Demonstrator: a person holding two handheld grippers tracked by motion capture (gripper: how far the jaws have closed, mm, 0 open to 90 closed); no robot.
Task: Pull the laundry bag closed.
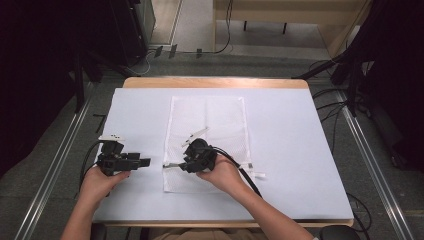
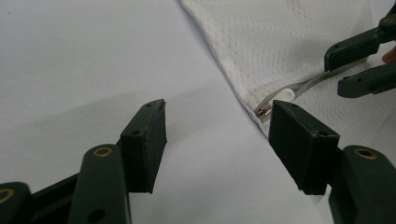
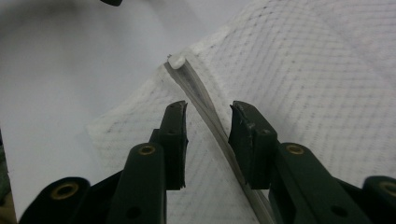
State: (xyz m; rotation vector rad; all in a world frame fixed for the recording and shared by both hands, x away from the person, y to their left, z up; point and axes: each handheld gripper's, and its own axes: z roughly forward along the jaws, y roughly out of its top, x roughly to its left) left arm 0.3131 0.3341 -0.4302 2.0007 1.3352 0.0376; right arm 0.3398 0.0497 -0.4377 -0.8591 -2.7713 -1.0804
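**White on white, black up front**

The mesh bag (image 1: 207,142) is white with a fine netted weave, its zipper strip (image 3: 205,100) greyish-white. It sits on a plain white sheet (image 1: 285,150) over a light wood table (image 1: 215,82). Both the left gripper (image 1: 142,162) and right gripper (image 1: 187,162) are matte black with brass-coloured rivets.

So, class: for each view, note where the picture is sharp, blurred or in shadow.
High view: even light on the table, dark room edges. Left gripper view: near jaws soft, mesh bag sharper, faint shadow under the jaws. Right gripper view: zip strip sharp between the jaws, far mesh blurred.
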